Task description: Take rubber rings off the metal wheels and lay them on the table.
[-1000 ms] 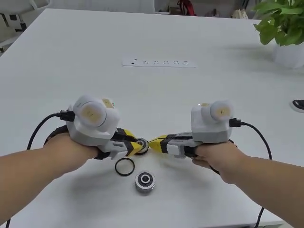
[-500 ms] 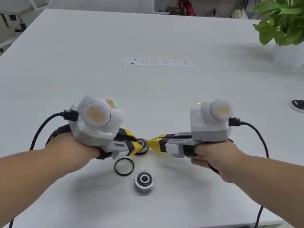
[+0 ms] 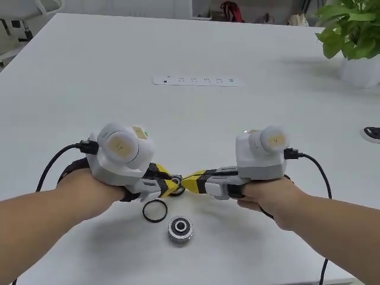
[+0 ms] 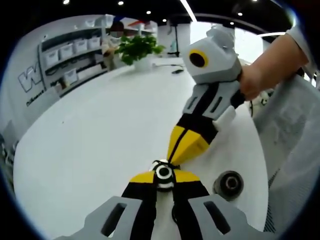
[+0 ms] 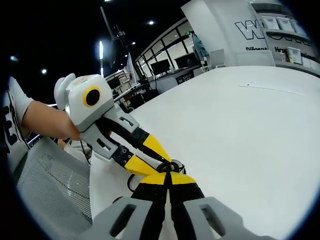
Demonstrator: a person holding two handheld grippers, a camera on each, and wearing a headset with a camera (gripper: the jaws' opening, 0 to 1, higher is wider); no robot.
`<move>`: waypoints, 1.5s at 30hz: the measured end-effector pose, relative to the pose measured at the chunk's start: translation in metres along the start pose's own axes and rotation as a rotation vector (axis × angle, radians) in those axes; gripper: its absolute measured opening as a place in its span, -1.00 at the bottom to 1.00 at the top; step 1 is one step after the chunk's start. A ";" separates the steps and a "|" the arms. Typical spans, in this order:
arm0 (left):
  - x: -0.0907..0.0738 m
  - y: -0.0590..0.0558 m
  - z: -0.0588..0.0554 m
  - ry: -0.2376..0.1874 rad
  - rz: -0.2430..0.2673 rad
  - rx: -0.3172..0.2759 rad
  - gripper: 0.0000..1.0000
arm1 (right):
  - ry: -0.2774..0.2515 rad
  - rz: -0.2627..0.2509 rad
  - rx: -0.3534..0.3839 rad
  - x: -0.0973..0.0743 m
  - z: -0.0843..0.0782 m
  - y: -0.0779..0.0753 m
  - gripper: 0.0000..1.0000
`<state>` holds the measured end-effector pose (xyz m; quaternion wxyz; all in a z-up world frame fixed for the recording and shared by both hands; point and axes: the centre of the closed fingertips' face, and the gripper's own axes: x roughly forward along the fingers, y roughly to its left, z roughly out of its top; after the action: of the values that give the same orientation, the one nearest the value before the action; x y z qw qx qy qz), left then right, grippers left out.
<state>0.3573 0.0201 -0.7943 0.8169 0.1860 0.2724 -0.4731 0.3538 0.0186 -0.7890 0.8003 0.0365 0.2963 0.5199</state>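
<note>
The left gripper (image 4: 163,179) pinches a small silver metal wheel (image 4: 163,171), its black rubber ring (image 4: 157,167) on; the right gripper (image 5: 170,175), jaws pressed together, noses the rim — whether it nips rubber I cannot tell; hold the wheel firm, peel outward, then lay the ring by the loose black ring (image 3: 155,211) on the white table (image 3: 196,119).

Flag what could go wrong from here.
1. The small silver metal wheel sits just at the left tool's tips, so a pull from the right tool could pop it out.
2. It may then knock the loose black rubber ring or the bare metal wheel lying close by.
</note>
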 end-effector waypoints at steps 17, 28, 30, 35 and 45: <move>0.000 -0.001 0.000 -0.002 0.005 -0.006 -0.77 | -0.024 0.070 0.019 -0.001 0.004 0.013 -1.00; -0.001 -0.002 0.001 -0.007 0.001 0.003 -0.75 | -0.028 0.010 0.045 -0.003 0.004 0.000 -1.00; -0.001 -0.003 0.001 -0.002 0.006 0.044 -0.74 | -0.030 0.008 0.048 -0.003 0.004 -0.001 -1.00; -0.001 -0.004 0.002 -0.004 -0.003 0.057 -0.71 | -0.033 0.008 0.047 -0.004 0.005 0.000 -1.00; -0.008 -0.013 0.010 -0.040 -0.036 0.029 -0.57 | -0.047 0.010 0.053 -0.005 0.009 0.001 -1.00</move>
<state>0.3454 0.0139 -0.7823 0.8108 0.1833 0.2523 -0.4953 0.3564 0.0168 -0.7788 0.8033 0.0713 0.2909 0.5149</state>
